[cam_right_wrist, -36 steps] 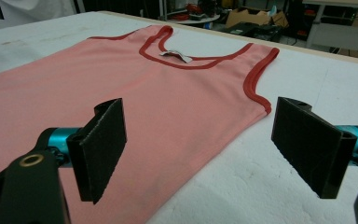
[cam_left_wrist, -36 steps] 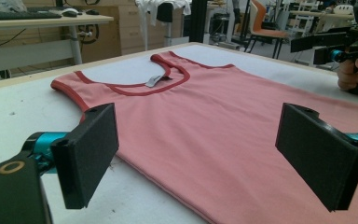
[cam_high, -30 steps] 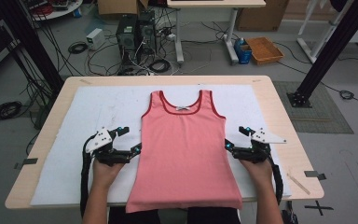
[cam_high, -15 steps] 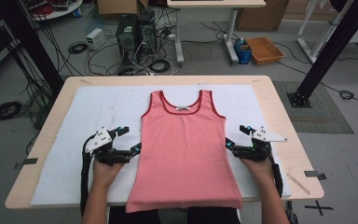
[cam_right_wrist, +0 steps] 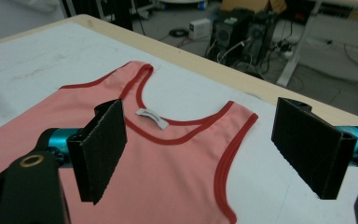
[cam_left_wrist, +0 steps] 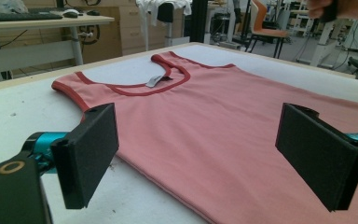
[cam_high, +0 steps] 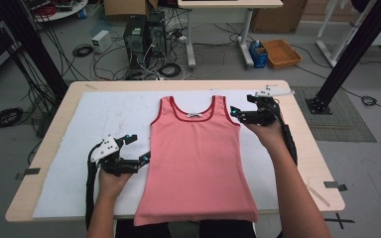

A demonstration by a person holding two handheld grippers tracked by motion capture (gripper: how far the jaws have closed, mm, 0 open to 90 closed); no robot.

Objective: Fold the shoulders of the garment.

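The right gripper (cam_high: pixel 236 115) has jumped from the tank top's lower right edge up to its right shoulder strap, jaws wide apart. The left gripper (cam_high: pixel 140 148) sits by the left side seam, also wide open, foam pads (cam_left_wrist: pixel 87 150) blocky and matte. The pink tank top (cam_high: pixel 198 158) with red-trimmed neckline lies flat and smooth on the white mat (cam_high: pixel 79 148) mid-table.

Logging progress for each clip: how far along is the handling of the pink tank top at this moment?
Done: the pink tank top lies flat, face up, on the white mat. In hand: the right gripper has moved up from the top's side to its shoulder strap, jaws open; the left gripper waits open at the top's left edge. Left: no fabric is gripped and no fold is visible, so any folding looks not yet begun.
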